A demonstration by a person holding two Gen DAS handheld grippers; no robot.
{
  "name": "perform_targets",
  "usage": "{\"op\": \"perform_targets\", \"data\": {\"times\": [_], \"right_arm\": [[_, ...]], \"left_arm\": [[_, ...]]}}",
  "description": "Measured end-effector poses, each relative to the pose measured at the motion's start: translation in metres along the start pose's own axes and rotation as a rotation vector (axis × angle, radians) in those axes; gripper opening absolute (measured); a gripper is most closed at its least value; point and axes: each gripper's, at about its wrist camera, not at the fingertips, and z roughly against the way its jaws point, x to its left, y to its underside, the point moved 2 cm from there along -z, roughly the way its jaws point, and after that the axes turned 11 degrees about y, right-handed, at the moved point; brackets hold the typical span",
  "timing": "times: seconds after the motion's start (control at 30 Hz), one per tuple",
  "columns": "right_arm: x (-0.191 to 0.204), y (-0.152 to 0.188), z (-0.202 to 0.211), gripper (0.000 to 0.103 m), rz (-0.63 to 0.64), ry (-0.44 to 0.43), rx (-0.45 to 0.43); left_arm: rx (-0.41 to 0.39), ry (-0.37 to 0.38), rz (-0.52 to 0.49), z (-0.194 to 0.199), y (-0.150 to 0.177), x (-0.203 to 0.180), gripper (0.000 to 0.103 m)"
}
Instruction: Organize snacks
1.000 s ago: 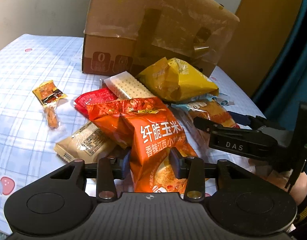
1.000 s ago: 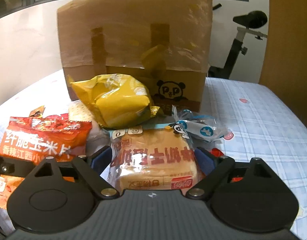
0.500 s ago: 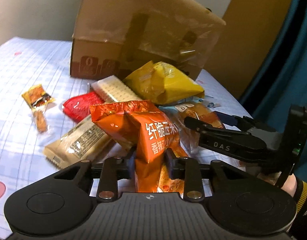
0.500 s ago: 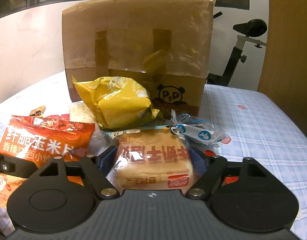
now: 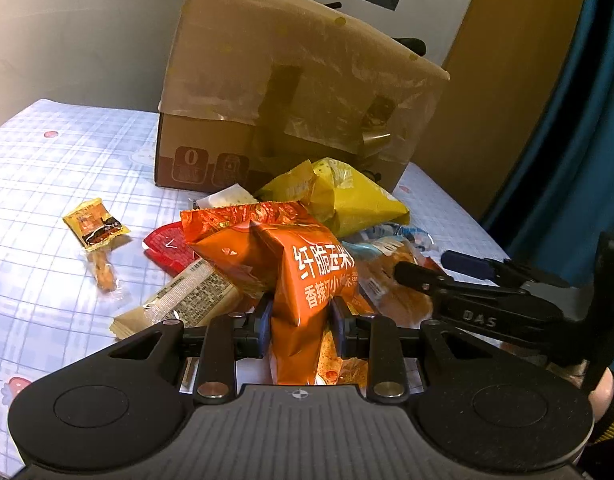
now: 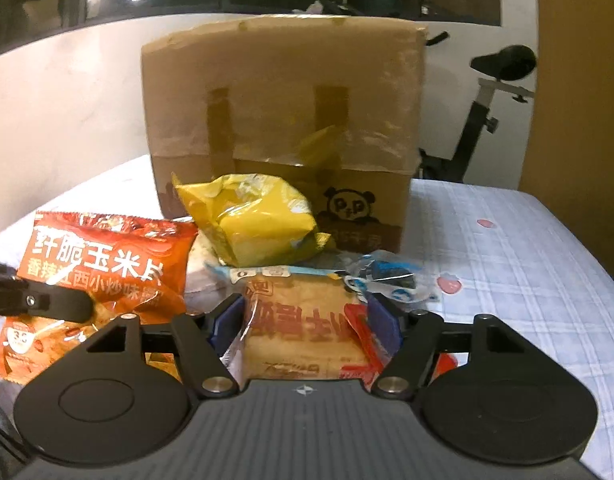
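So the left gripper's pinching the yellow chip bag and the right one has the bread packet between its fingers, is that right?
Not quite. The left gripper is pinching the orange chip bag, as the left wrist view shows; the yellow chip bag lies untouched behind it, by the cardboard box. The right gripper, jaws closing, does have the bread packet between its fingers.

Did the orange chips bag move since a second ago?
Yes. The orange bag, pinched by the left gripper, now stands higher, hiding more of the cracker pack.
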Motion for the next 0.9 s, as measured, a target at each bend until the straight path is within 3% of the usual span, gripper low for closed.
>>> {"op": "perform_targets", "data": {"times": [0.23,0.4,0.53,0.67,0.9], "right_arm": [[-0.002,-0.004,0.019,0.074,-0.039,-0.058,-0.027],[0.004,0.001,0.004,0.075,-0.035,-0.087,0.054],[-0.002,0.003,-0.010,0.091,-0.058,-0.043,0.085],[-0.019,0.008,-0.024,0.093,-0.176,-0.101,0.132],[-0.014,0.003,-0.022,0.096,-0.145,-0.071,0.142]], "left_arm": [[-0.008,-0.001,0.006,0.004,-0.001,0.000,0.031],[-0.012,-0.007,0.005,0.006,0.000,0.001,0.031],[-0.006,-0.011,0.017,0.005,0.000,0.003,0.031],[-0.009,-0.013,0.016,0.004,0.000,0.002,0.031],[-0.019,-0.020,0.015,0.006,-0.001,0.002,0.031]]}}
